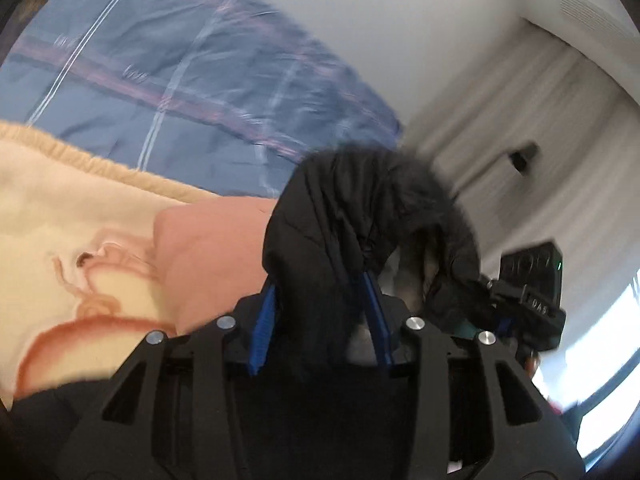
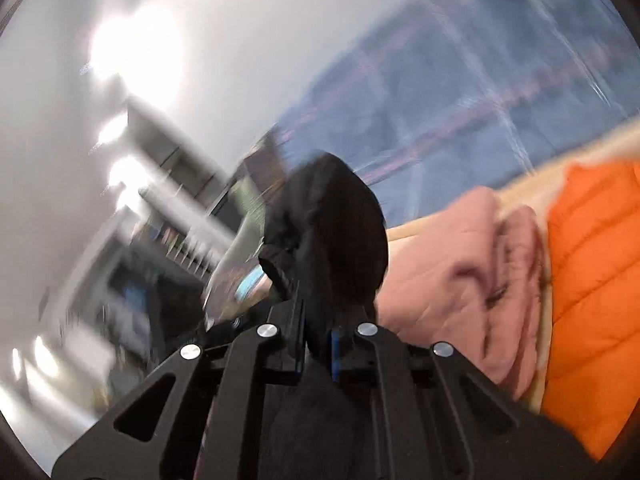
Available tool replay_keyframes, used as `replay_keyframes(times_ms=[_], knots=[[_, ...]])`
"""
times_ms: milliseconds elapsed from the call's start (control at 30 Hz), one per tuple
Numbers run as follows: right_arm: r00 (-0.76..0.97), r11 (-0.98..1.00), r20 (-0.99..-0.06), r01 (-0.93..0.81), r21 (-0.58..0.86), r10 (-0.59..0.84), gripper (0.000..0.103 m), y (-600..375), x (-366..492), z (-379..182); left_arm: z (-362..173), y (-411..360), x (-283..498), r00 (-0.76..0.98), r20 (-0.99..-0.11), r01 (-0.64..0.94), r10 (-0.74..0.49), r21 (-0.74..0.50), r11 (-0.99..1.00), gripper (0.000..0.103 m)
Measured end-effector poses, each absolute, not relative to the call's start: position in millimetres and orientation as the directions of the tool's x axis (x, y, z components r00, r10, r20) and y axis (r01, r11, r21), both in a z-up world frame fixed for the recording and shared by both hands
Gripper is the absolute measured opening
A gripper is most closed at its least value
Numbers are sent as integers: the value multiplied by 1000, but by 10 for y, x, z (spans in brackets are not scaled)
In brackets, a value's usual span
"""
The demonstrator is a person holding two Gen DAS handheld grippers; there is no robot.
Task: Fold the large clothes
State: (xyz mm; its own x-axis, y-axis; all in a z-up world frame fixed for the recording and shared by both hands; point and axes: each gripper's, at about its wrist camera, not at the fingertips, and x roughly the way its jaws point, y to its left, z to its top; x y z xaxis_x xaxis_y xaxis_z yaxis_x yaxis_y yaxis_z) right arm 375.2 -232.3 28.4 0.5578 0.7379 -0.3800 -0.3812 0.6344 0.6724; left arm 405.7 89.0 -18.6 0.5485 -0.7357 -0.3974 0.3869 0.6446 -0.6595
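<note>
A black padded jacket (image 1: 320, 220) with a dark fur-trimmed hood (image 1: 424, 176) is lifted above the bed. My left gripper (image 1: 320, 320) is shut on a thick bunch of it, and the fabric fills the gap between the blue pads (image 1: 262, 332). The rest of the jacket droops over the fingers. In the right wrist view, my right gripper (image 2: 316, 344) is shut tight on a thinner fold of the same black jacket (image 2: 332, 232), which stands up above the pads. The right gripper's body (image 1: 532, 292) shows at the right of the left wrist view, beside the hood.
A blue plaid sheet (image 1: 168, 64) covers the bed, with a cream printed blanket (image 1: 60, 216) over it. A folded pink garment (image 2: 452, 264) and an orange puffer jacket (image 2: 592, 280) lie on the blanket. White curtains (image 1: 540, 120), a window (image 1: 616, 340) and blurred shelving (image 2: 152, 264) stand around.
</note>
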Motion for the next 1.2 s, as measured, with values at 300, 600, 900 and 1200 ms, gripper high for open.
replay_keyframes(times_ms=[300,600,900,1200], knots=[[569,807,-572,-428,408,591,42,-2454,2039,210,106,1677,1996,673,-299,494,-676,-499,712,70],[525,771,-580,-286,568,622,38,-1943,2038,-207,-175,1015,2136,628,-506,411,-591,-429,804,55],[431,946,-844,-96,309,319,30,-1521,2212,-1194,-1257,384,2275,519,-786,316,-335,-187,930,52],[542,930,-756,-207,303,367,31,-1335,1899,-670,-679,1600,958,716,-655,134,-244,-214,968,87]])
